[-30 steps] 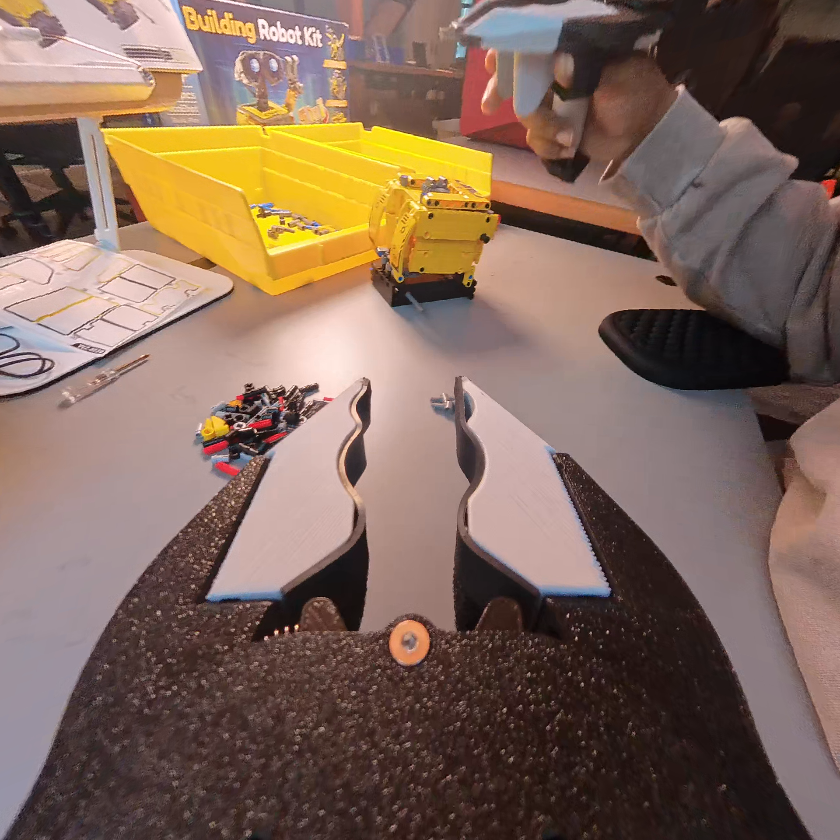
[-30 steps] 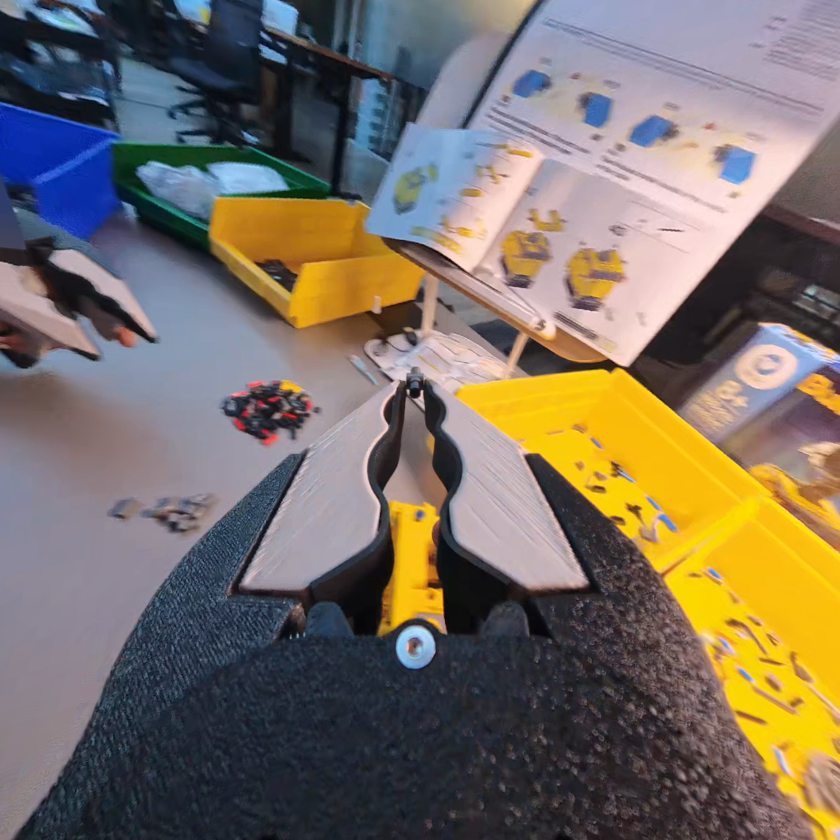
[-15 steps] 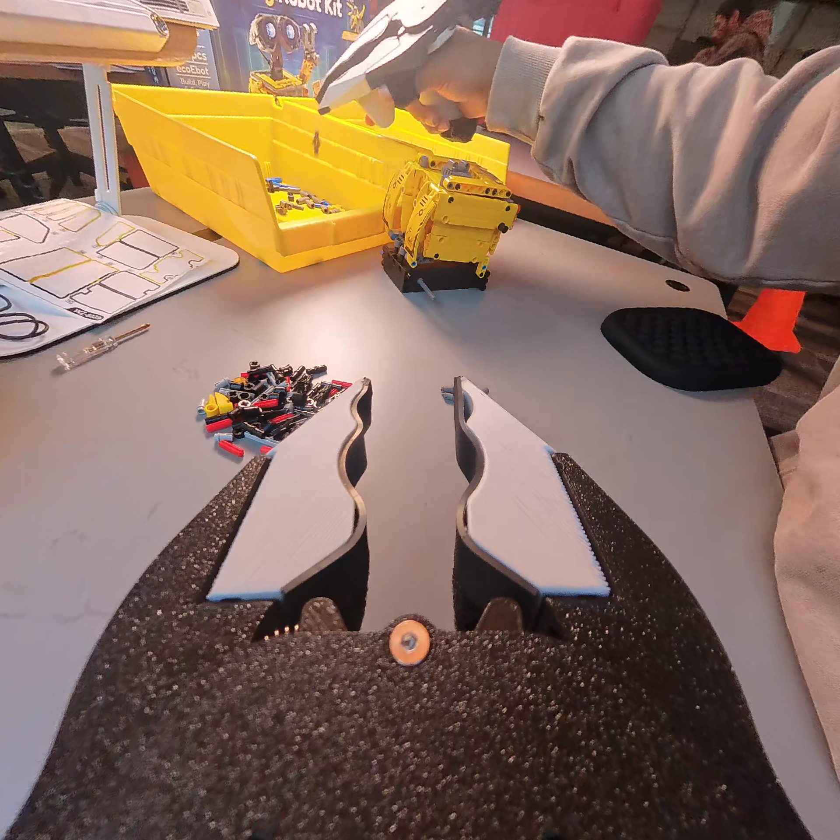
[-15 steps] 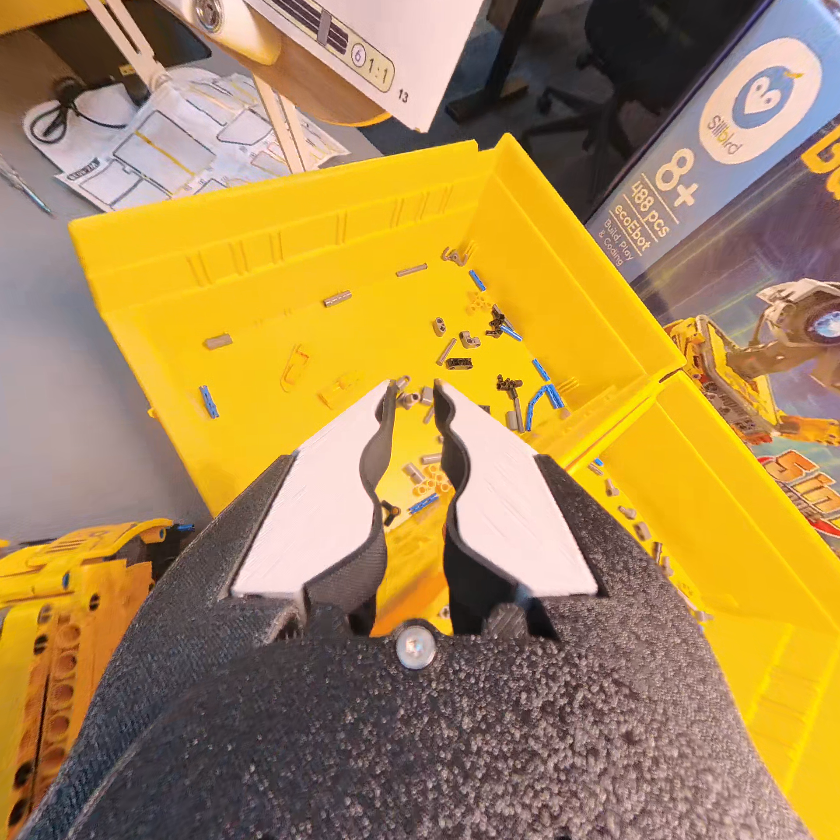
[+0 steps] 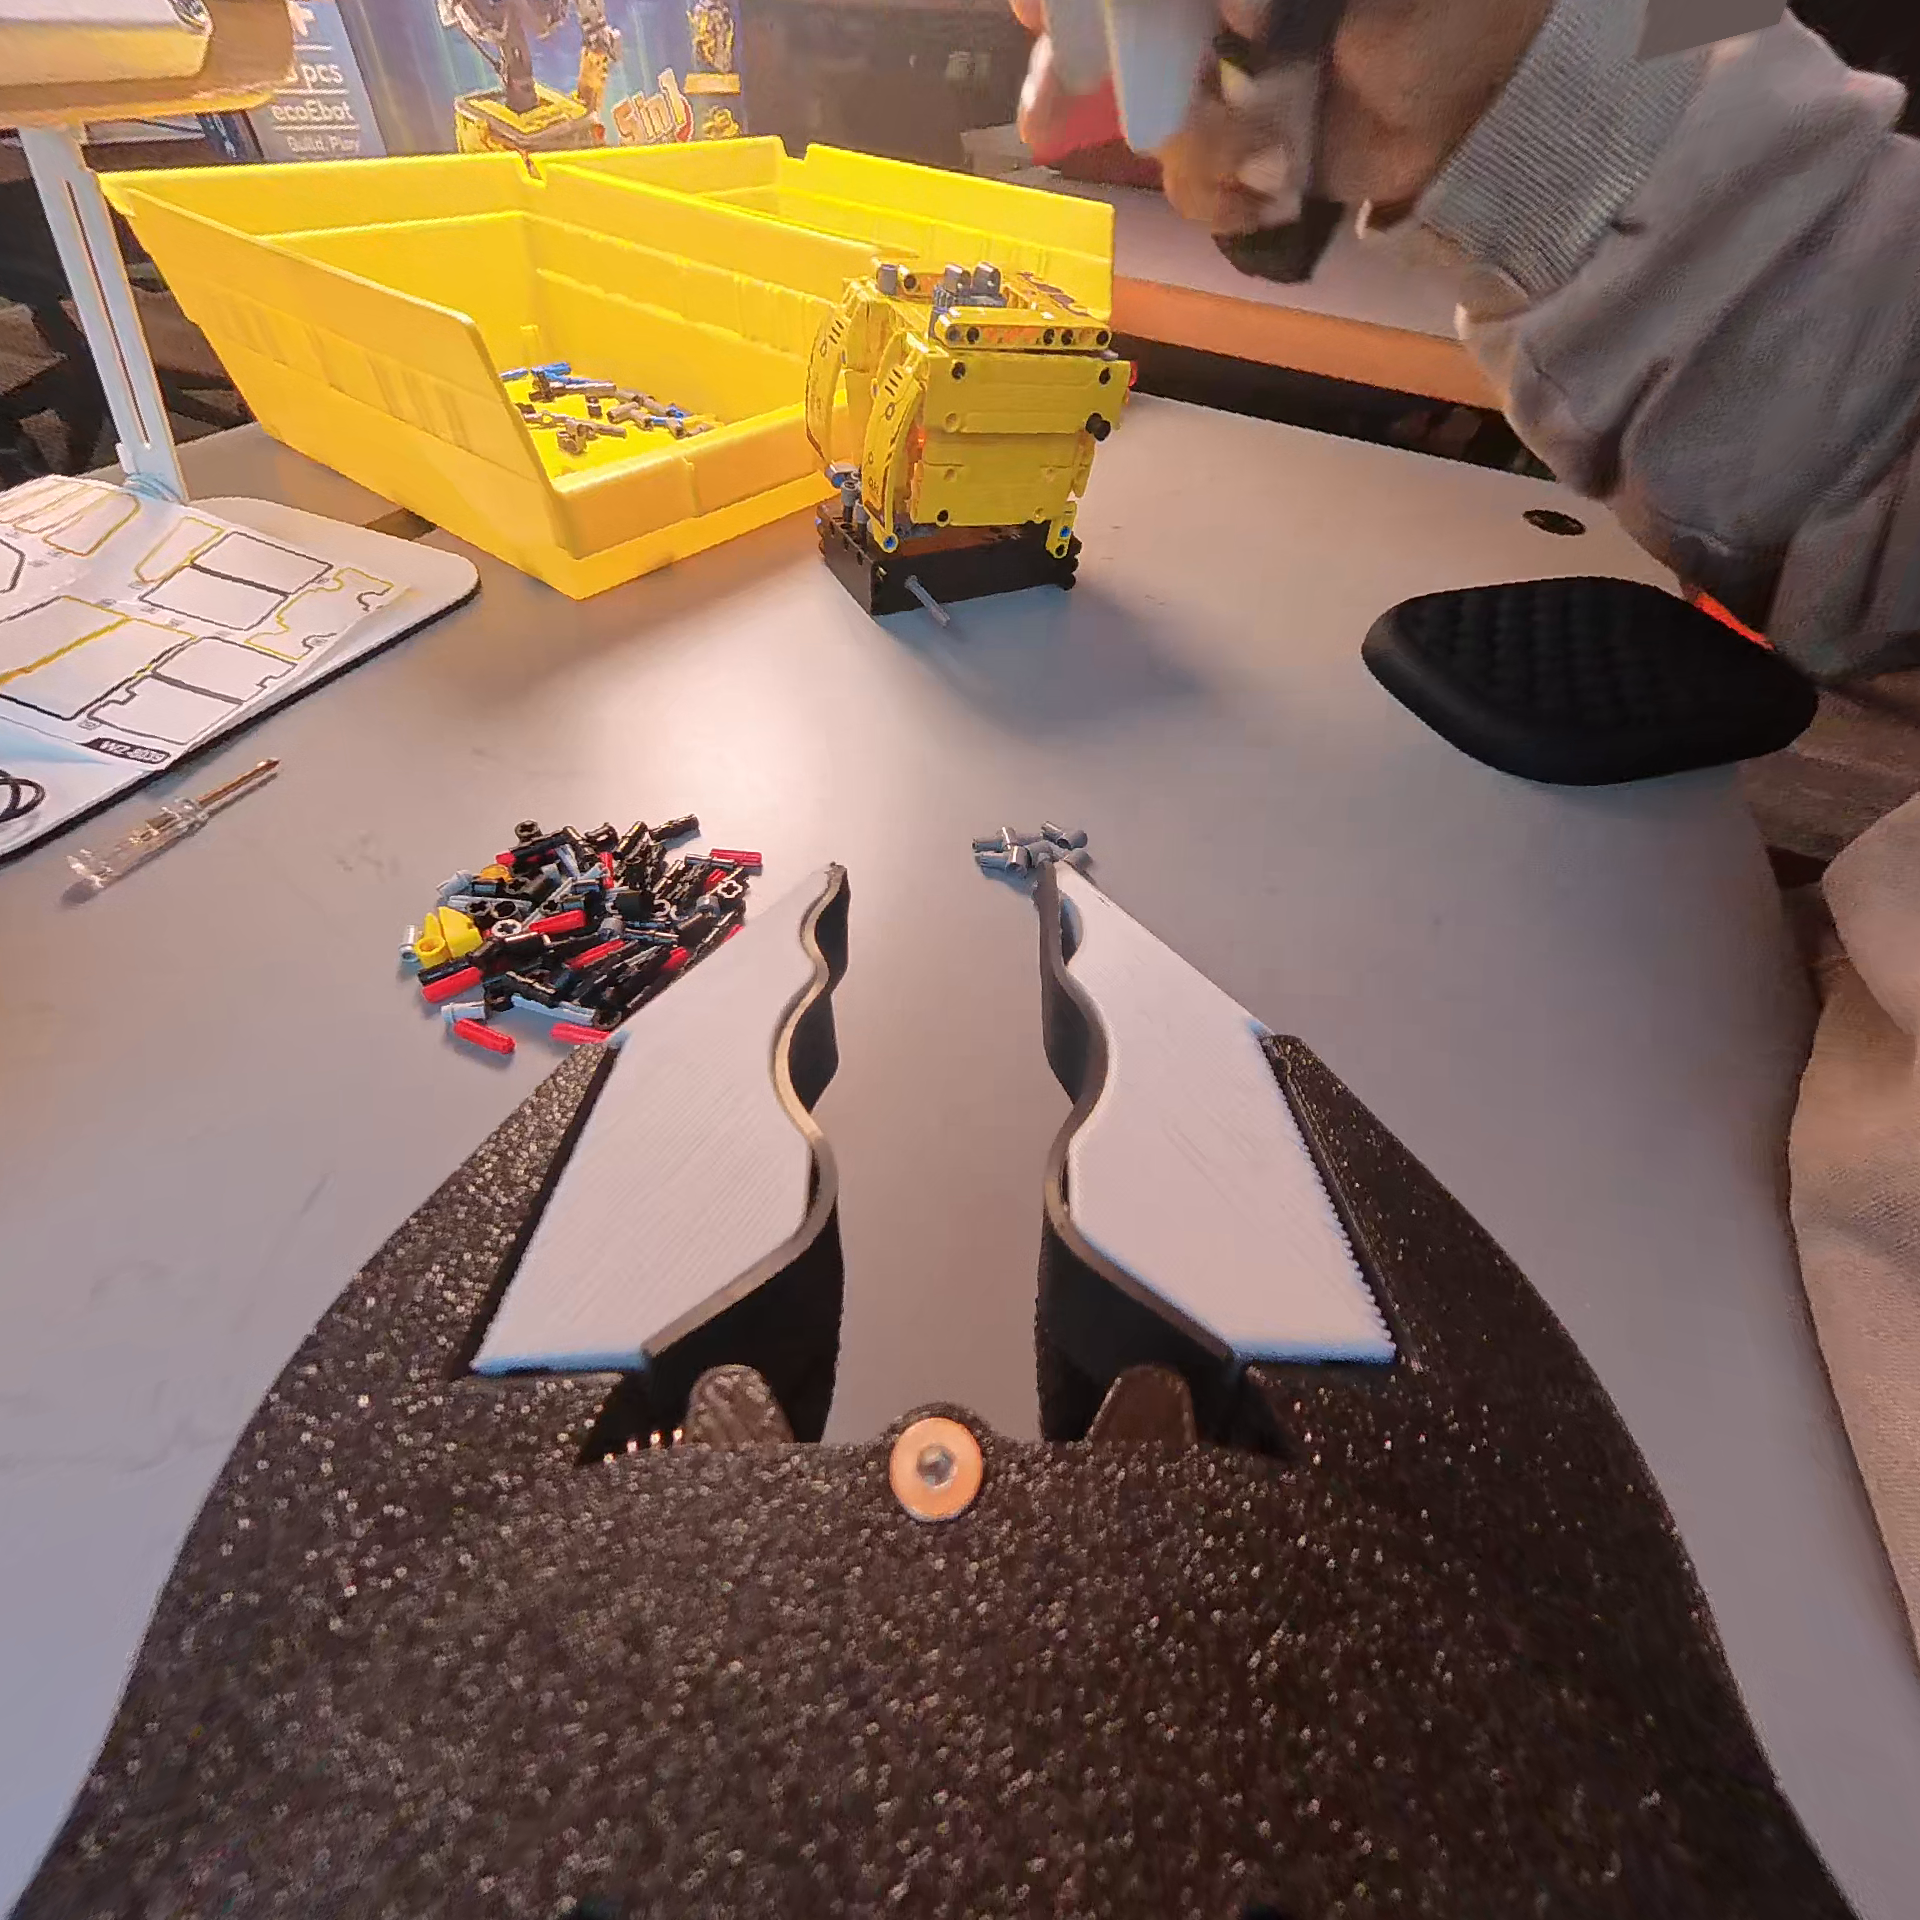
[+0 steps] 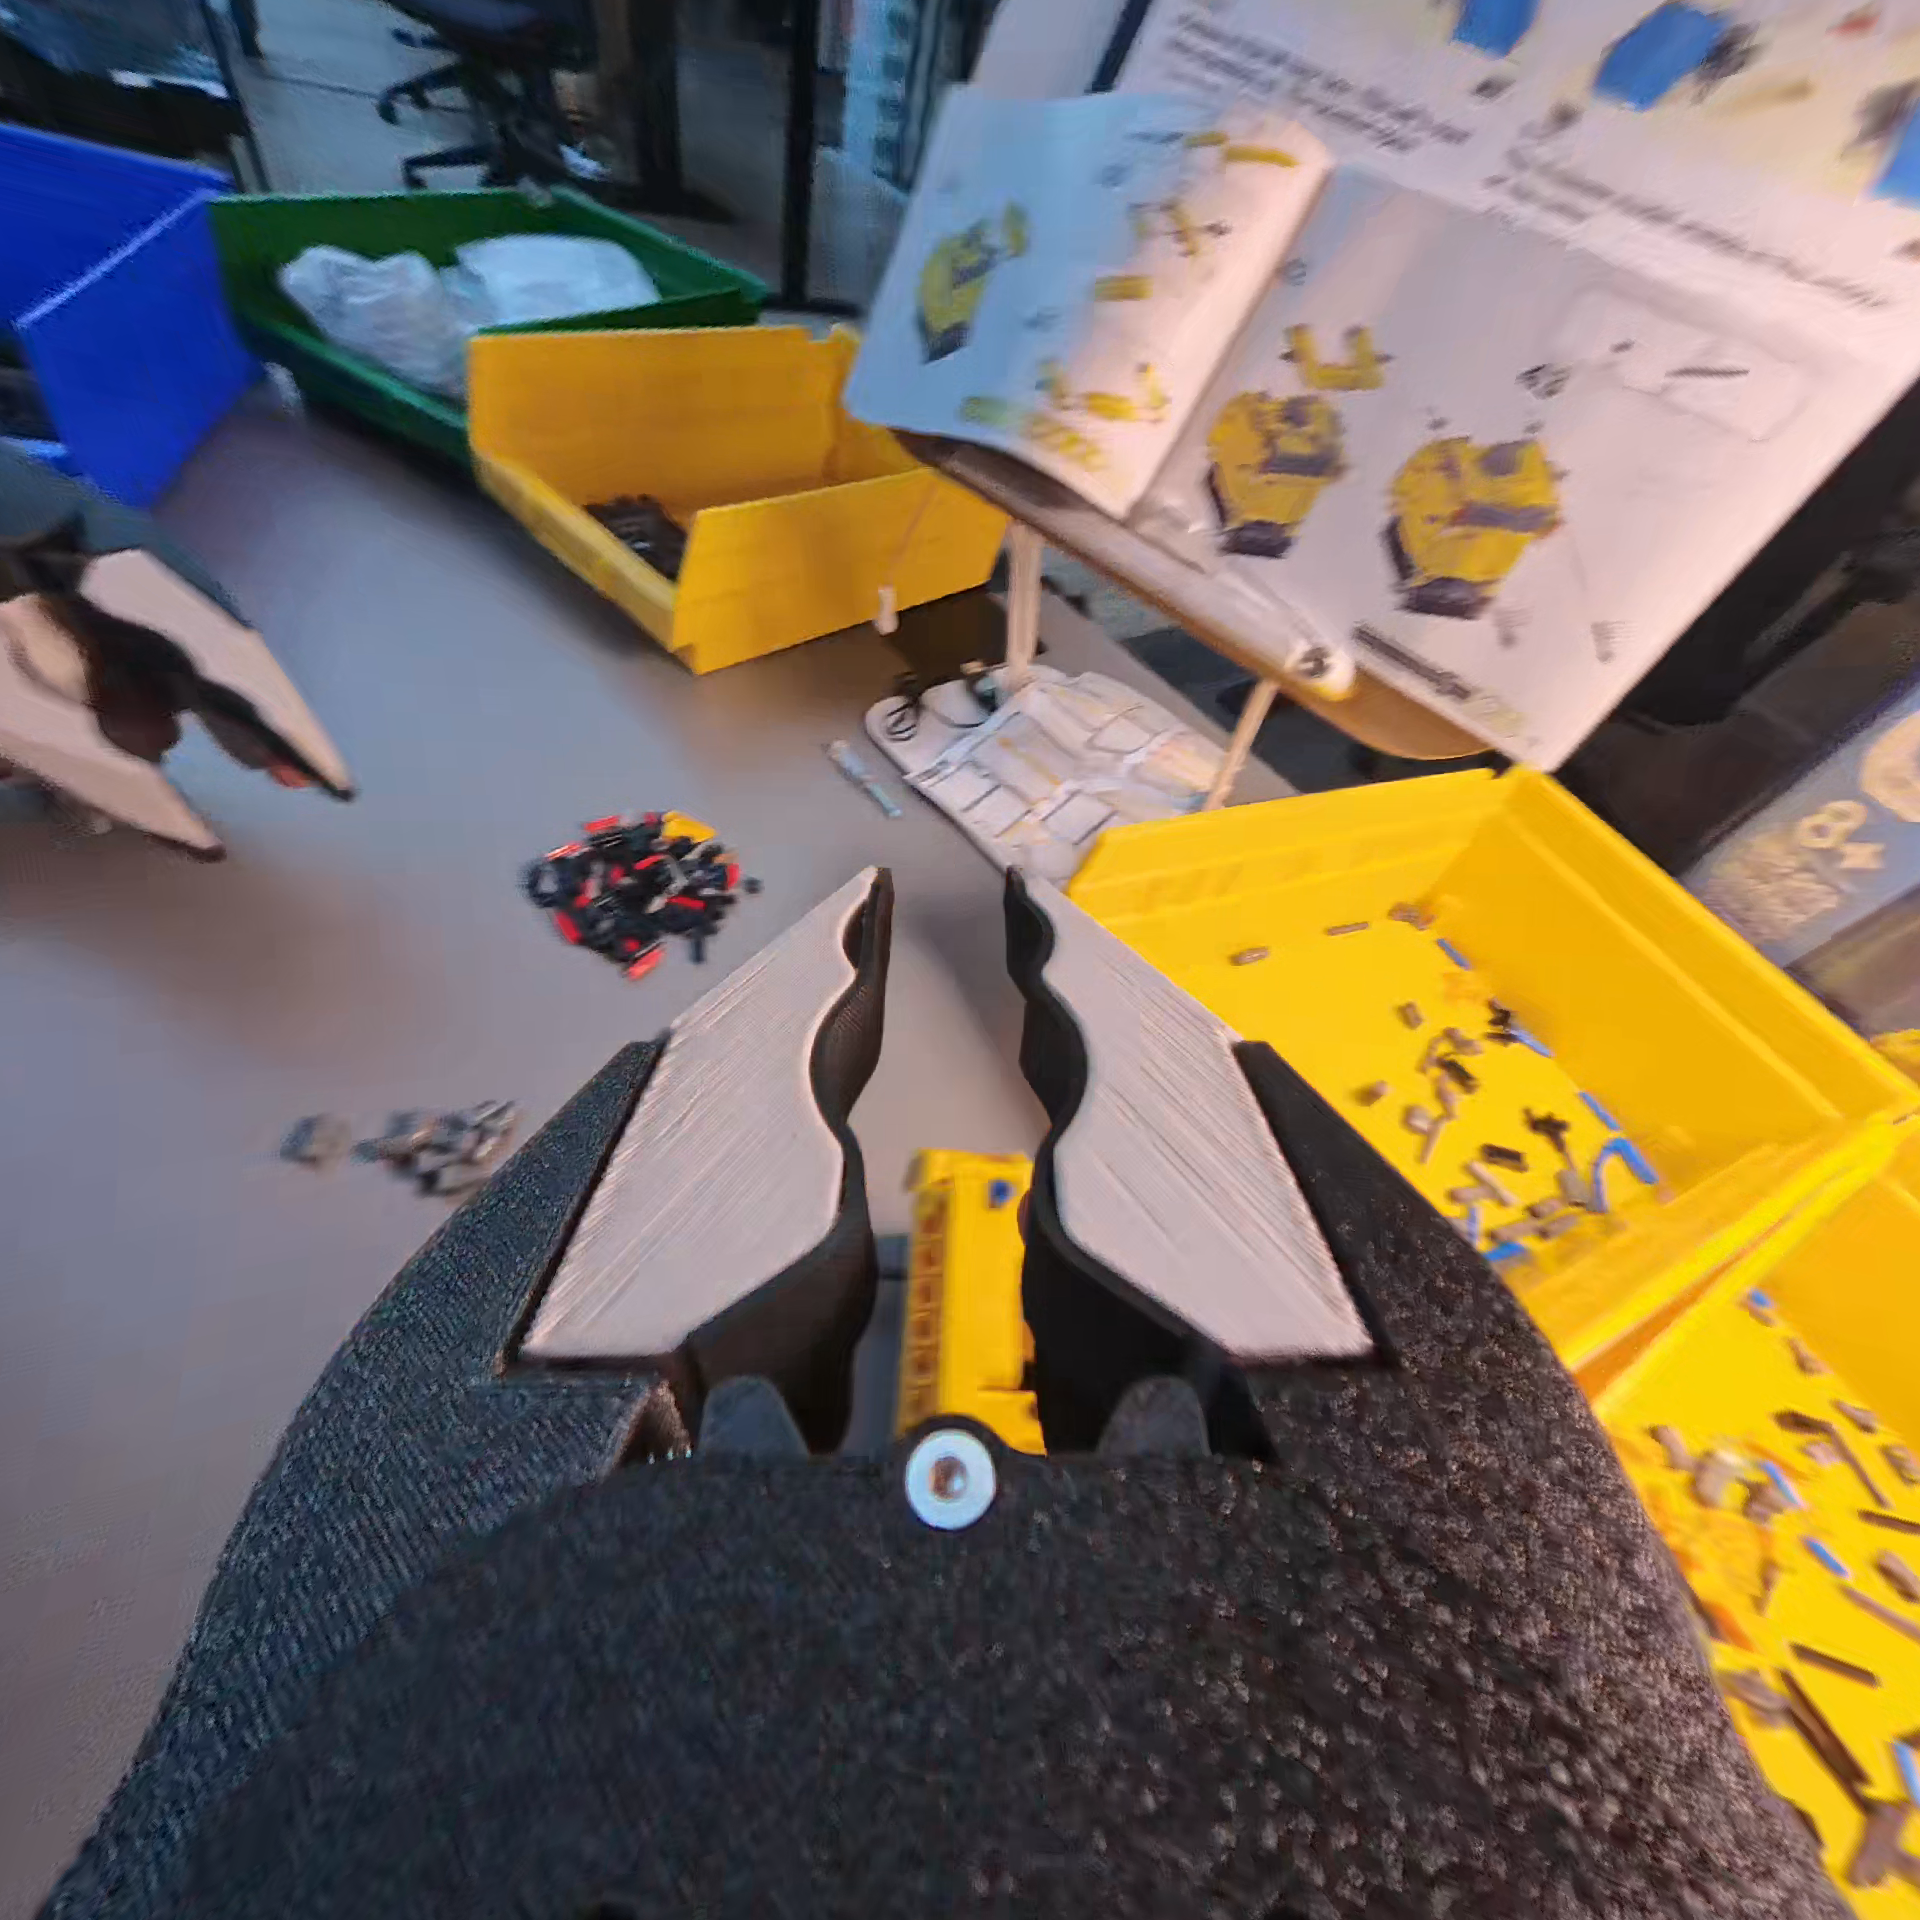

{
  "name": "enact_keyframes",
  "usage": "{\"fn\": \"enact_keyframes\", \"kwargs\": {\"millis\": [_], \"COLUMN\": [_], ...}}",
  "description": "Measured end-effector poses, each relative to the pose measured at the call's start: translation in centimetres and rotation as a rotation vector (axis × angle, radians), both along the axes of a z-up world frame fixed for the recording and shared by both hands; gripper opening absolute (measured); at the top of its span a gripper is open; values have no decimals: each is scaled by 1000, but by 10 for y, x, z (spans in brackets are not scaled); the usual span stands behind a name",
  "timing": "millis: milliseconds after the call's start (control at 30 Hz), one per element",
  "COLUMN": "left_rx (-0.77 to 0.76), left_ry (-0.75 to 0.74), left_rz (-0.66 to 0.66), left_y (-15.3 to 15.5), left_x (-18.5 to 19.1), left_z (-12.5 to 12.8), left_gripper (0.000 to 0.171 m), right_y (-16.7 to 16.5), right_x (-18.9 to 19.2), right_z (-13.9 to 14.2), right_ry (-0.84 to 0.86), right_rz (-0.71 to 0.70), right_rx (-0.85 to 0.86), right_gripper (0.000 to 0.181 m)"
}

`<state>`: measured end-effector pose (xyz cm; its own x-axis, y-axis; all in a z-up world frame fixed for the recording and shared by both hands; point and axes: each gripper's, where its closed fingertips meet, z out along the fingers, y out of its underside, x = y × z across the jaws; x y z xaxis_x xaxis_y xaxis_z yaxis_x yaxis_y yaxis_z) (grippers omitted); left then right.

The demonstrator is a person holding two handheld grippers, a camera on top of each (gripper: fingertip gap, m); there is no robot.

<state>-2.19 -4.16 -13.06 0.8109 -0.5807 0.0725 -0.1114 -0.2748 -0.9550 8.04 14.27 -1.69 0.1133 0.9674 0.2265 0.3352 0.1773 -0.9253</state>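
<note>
My left gripper (image 5: 940,883) is open and empty, low over the grey table. A pile of black and red pins (image 5: 582,925) lies just left of its tips, and a few grey pins (image 5: 1029,847) lie at its right fingertip. My right gripper (image 6: 945,888) is open and empty, held high above the yellow brick model (image 6: 966,1278), which shows between its fingers. The model (image 5: 966,426) stands in front of the yellow bins (image 5: 520,312). The right gripper also shows blurred in a hand at the top right of the left wrist view (image 5: 1132,73).
A yellow bin with loose small parts (image 6: 1455,1039) sits right of the model. An instruction booklet on a stand (image 6: 1351,364), a printed sheet (image 5: 156,623), a screwdriver (image 5: 171,821) and a black pad (image 5: 1590,675) are on the table. Further yellow (image 6: 727,488), green (image 6: 468,270) and blue (image 6: 104,312) bins stand beyond. There is about 25 centimeters between the tips of the two grippers. My left tips are roughly 25 centimeters from the screwdriver (image 5: 171,821). The right camera catches it too, in the right wrist view (image 6: 859,776).
My right gripper held a small dark pin a second ago, swung over the yellow bin and opened, then swung back above the model, open wider and empty. The left gripper barely moved.
</note>
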Motion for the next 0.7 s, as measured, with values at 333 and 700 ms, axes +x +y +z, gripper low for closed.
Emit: {"fn": "enact_keyframes", "kwargs": {"millis": [333,700], "left_rx": [1,-8], "left_ry": [-23,-26], "left_rz": [21,8], "left_y": [1,0], "left_x": [-4,-1], "left_z": [2,1], "left_gripper": [34,33], "right_y": [-107,-117], "right_x": [-17,-37], "right_z": [-156,-176], "right_ry": [-354,-476], "right_rz": [202,197], "right_rx": [-139,-211], "right_gripper": [21,16]}}
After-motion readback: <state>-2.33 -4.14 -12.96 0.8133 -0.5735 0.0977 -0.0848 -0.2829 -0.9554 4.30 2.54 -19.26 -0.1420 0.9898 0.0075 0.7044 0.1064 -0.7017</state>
